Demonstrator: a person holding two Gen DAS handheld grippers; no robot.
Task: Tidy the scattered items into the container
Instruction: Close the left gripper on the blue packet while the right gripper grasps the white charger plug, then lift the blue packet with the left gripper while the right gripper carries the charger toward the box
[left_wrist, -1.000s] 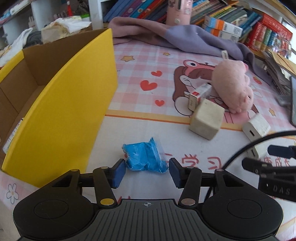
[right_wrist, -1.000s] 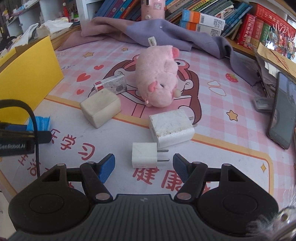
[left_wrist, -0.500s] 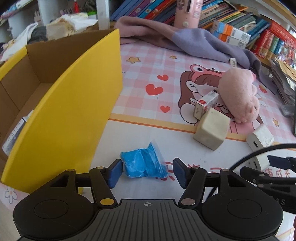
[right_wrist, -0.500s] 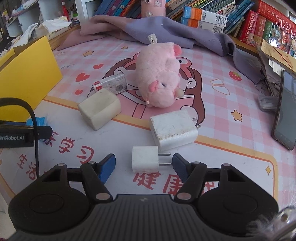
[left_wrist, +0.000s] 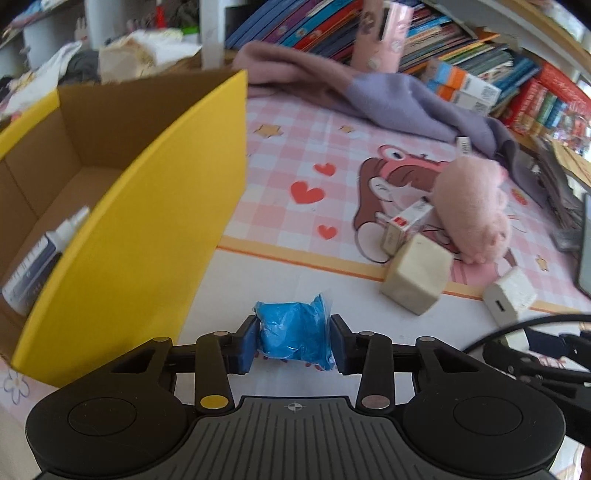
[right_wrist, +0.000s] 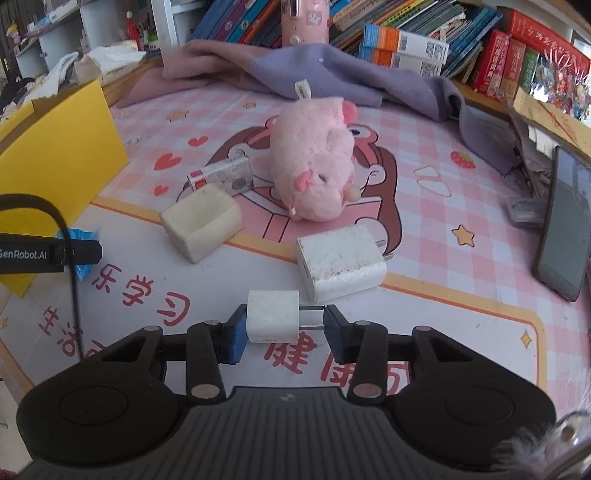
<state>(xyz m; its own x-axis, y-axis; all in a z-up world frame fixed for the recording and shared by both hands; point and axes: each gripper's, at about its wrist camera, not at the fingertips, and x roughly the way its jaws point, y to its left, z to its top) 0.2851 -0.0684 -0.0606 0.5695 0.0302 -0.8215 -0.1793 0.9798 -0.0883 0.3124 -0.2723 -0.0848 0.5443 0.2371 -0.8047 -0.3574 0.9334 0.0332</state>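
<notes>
My left gripper (left_wrist: 294, 345) is shut on a blue plastic packet (left_wrist: 293, 332), lifted just off the mat beside the yellow cardboard box (left_wrist: 147, 236). The box holds a white spray bottle (left_wrist: 40, 258). My right gripper (right_wrist: 282, 332) is shut on a small white plug adapter (right_wrist: 271, 315), squeezing its body and prongs. On the mat lie a cream cube (right_wrist: 201, 229), a large white charger (right_wrist: 341, 264), a pink plush pig (right_wrist: 314, 162) and a small red-and-white carton (right_wrist: 221, 177).
A purple cloth (right_wrist: 332, 77) lies at the back before rows of books (right_wrist: 406, 40). A phone (right_wrist: 563, 225) leans at the right edge. The left gripper's cable and body (right_wrist: 44, 253) show at the right view's left side.
Both grippers closed: the left onto the blue packet, the right onto the small plug adapter. The left gripper has risen and tilted toward the box.
</notes>
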